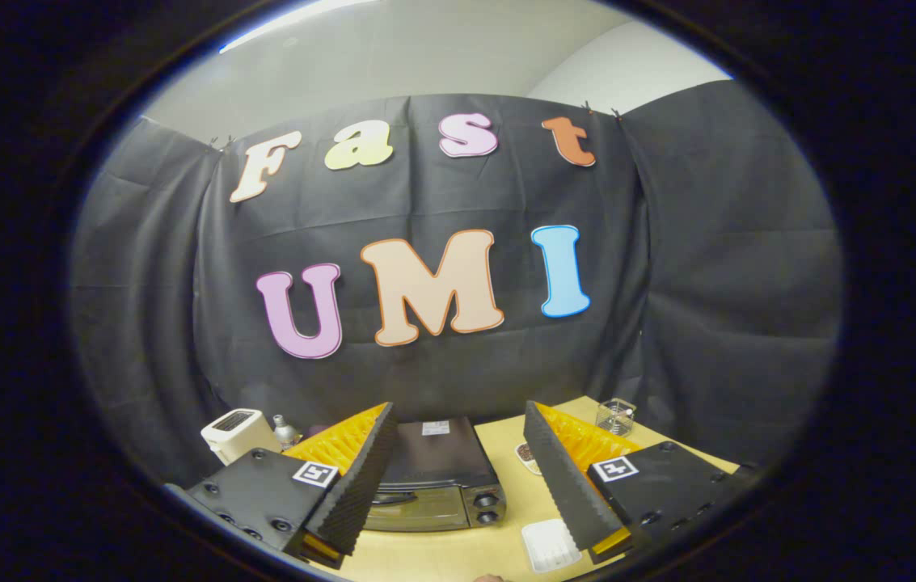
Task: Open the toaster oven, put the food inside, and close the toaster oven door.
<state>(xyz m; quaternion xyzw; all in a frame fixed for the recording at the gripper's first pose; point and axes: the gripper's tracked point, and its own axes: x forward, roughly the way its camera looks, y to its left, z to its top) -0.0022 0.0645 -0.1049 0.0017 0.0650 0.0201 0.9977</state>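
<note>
Between the two fingers of the gripper [458, 493], seen from its own camera, the toaster oven [435, 477] sat on the wooden table [458, 558], a dark box with its glass door toward the camera and two knobs [487, 508] down its right side. The door looked closed, flat against the front, though the left finger hid part of it. The fingers stood spread wide and pinched nothing, with the whole oven showing in the gap between them. That stance, held high and back with the oven centred, suited a gripper lined up on the oven from a distance rather than one at work on the handle.

Just beside the right finger lay a small white tray [550, 545], near the table's front edge and clear of the oven, so it was within easy reach. Whether it held anything could not be told. A small round dish with something dark on it [527, 455] lay to the right of the oven, partly behind the finger; this may have been the food, but it was too small to be sure.

A closed door with food outside would fit a stage before loading. If the food was inside already, it would equally fit the end, and the glass showed too little to settle it.

Beyond the fingers, a white appliance [236, 433] and a clear glass container [616, 415] stood at the back of the table, out of the way.
</note>
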